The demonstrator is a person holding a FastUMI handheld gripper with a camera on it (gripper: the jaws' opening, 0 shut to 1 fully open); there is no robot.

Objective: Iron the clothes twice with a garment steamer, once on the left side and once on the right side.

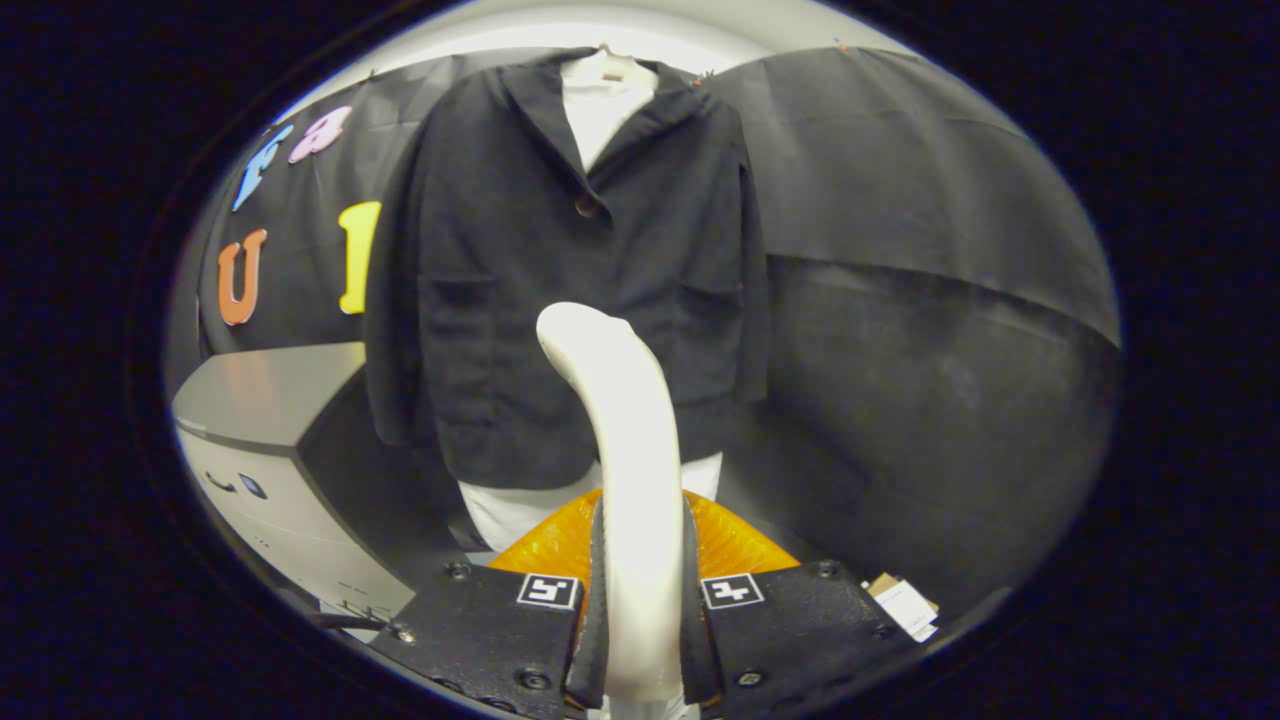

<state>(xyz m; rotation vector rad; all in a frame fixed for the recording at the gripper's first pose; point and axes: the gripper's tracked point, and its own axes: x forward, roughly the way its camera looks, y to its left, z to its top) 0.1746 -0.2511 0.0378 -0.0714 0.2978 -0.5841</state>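
A dark jacket [560,270] over a white shirt [600,110] hangs on a hanger, facing me, beyond the fingers. My gripper [640,620] is shut on the cream-white garment steamer [625,450], with both fingers pressed on its handle. The steamer rises between the fingers and curves forward, its head in front of the jacket's lower middle. Whether the head touches the cloth I cannot tell. An orange ribbed part [735,545] of the steamer shows just behind the fingers.
A grey cabinet [270,400] with knobs stands to the left of the jacket. Black cloth walls hang behind and to the right. A small white and tan tag [905,605] lies low on the right beside the finger.
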